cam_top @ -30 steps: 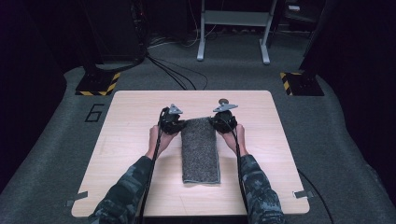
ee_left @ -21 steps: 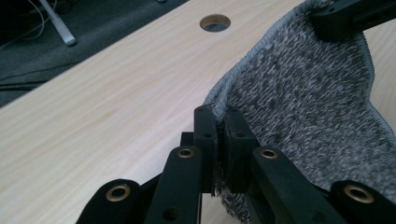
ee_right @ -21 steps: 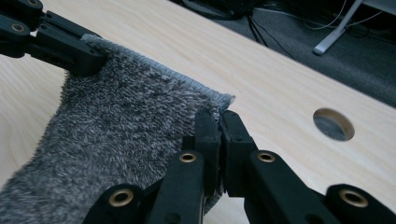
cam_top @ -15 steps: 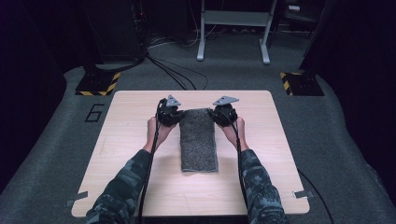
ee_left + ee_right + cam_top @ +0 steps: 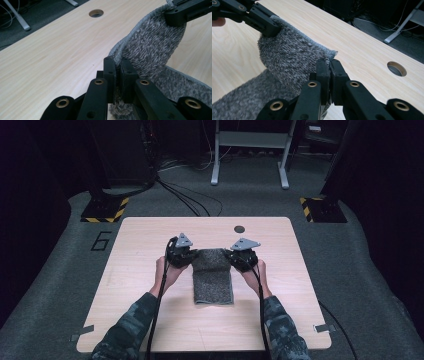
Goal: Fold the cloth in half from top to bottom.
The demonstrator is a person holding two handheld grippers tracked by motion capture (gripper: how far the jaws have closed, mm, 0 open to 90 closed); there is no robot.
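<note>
Left gripper (image 5: 186, 256) and right gripper (image 5: 239, 258) each clamp a far corner of grey towel (image 5: 213, 285); far edge lifted off table (image 5: 150, 235).

We see a light wooden table (image 5: 150, 320) with a round cable hole (image 5: 239, 229), the grey knitted cloth's (image 5: 214, 285) near part lying on it.

The right gripper (image 5: 329, 65) pinches a corner of the grey fuzzy cloth (image 5: 292, 60); far left, the left gripper (image 5: 265, 23) clamps another corner, above the wooden table (image 5: 352, 37) with its round hole (image 5: 396, 68)
</note>
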